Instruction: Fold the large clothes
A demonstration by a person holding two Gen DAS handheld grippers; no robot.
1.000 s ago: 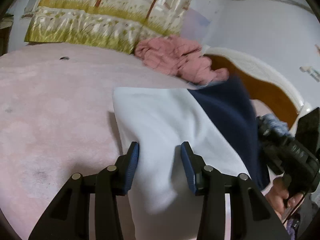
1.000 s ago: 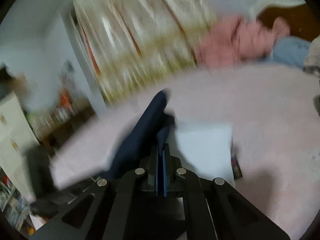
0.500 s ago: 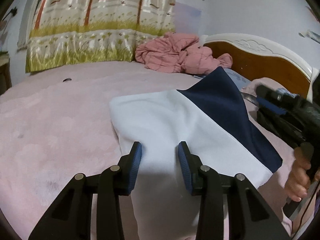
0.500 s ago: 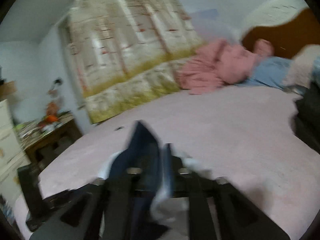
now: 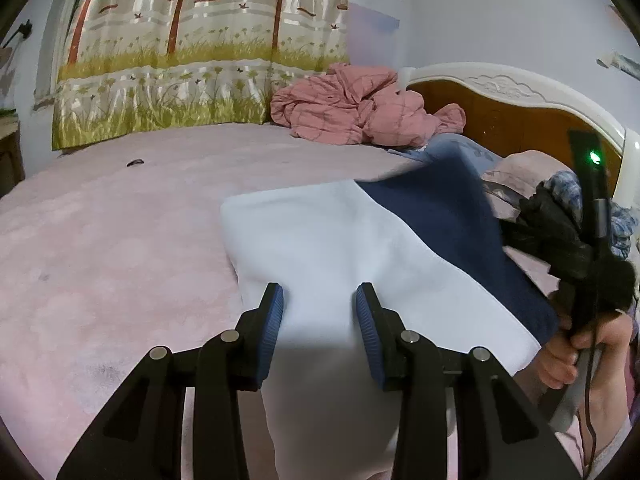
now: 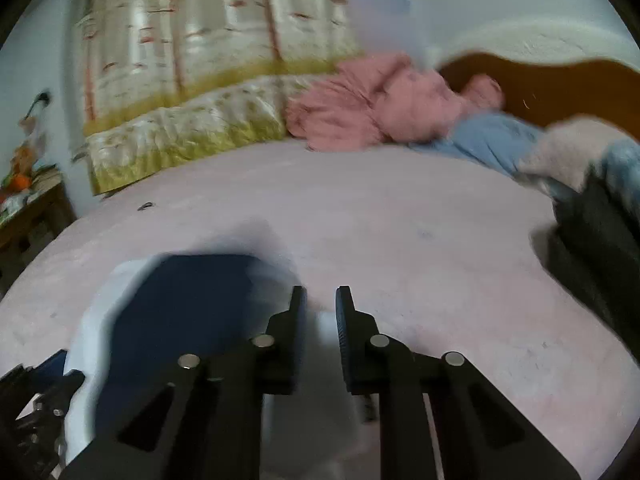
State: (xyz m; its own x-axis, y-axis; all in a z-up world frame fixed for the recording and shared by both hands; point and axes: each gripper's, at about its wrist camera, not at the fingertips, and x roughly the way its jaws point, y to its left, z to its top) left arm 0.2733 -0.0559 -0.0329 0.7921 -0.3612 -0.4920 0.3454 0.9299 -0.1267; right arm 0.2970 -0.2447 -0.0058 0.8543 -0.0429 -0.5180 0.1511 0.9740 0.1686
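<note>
**Two-tone garment lies folded on pink bed as both grippers stand open**

One garment (image 5: 332, 248), smooth and matte, part white and part navy, lies folded near the middle of a bed (image 5: 120, 240) covered in a soft, nubby pink spread. The white panel forms a rounded oblong; the navy panel lies over its far right side as a slanted wedge, its upper edge blurred. The left gripper (image 5: 320, 312) hovers just over the white panel, its two blue ribbed pads spread apart with nothing between them. In the right wrist view the right gripper (image 6: 322, 312), with black ribbed pads, also shows a clear gap and holds nothing; the navy-and-white cloth lies just to its left, blurred.

At the head edge of the bed sits one crumpled pink quilt (image 5: 360, 108), checked and puffy, next to one pale blue pillow (image 5: 452, 152). One curved headboard (image 5: 520, 108), orange-brown wood with a carved white rim, stands behind them. One glossy curtain (image 5: 192, 52), printed with trees, birdcages and yellow-green grass, hangs along the far edge. One heap of crinkled black fabric (image 5: 560, 240) rests at the right edge of the bed. A small dark object (image 5: 136, 163) lies alone on the spread near the far left corner; what it is cannot be told
</note>
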